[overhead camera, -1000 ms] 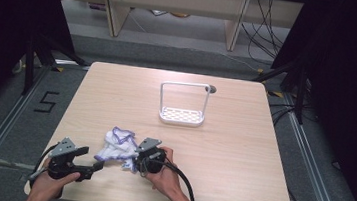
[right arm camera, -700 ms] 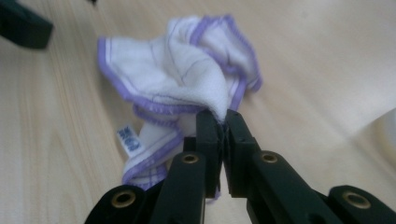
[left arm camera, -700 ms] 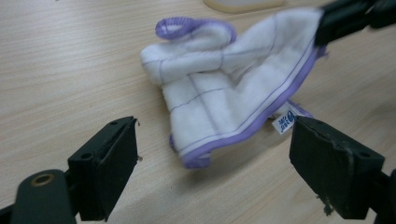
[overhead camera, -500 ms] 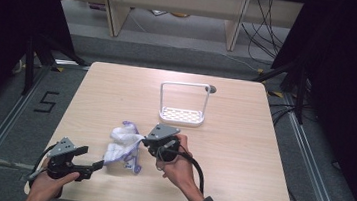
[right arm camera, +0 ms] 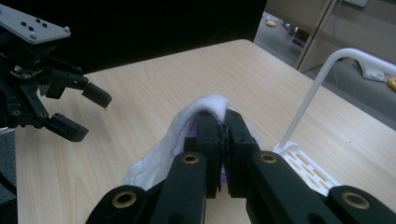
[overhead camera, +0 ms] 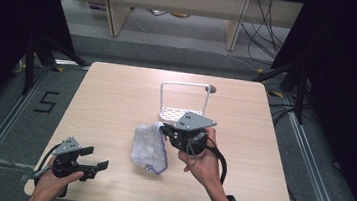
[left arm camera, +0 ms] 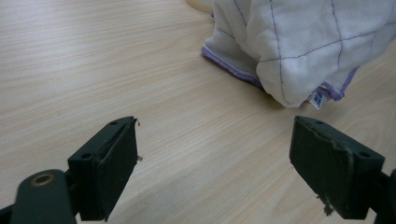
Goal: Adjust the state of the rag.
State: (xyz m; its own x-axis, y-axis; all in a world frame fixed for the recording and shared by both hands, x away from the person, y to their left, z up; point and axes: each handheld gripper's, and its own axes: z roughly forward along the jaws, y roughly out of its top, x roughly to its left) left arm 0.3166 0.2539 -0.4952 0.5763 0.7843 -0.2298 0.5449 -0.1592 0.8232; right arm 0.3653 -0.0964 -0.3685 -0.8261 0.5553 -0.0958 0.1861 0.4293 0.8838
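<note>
Two grippers over one pale wooden table (overhead camera: 116, 99), and the work looks about half done; the cloth (overhead camera: 149, 145) is already pinched and lifted at one edge, but, judging from how it lies, the carry is not finished and the white wire rack (overhead camera: 185, 101) beyond it holds nothing; the cloth sits near the middle of the table, just this side of the rack, its lower folds apparently resting on the wood while the top corner hangs from the right gripper (overhead camera: 167, 128); that gripper's jaws are clamped tight on the fabric, a white ridge of it bulging above them in the right gripper view (right arm camera: 212, 105); the left gripper (overhead camera: 97, 165) waits low near the front left edge, jaws spread wide with nothing between them, pointed at the cloth from a little way off; what is left, I judge, is to bring it clear and set it down or spread it; up close it is soft, quilted white with thin purple grid lines, a purple stitched hem and a small blue tag (left arm camera: 318, 98) at the drooping corner.
</note>
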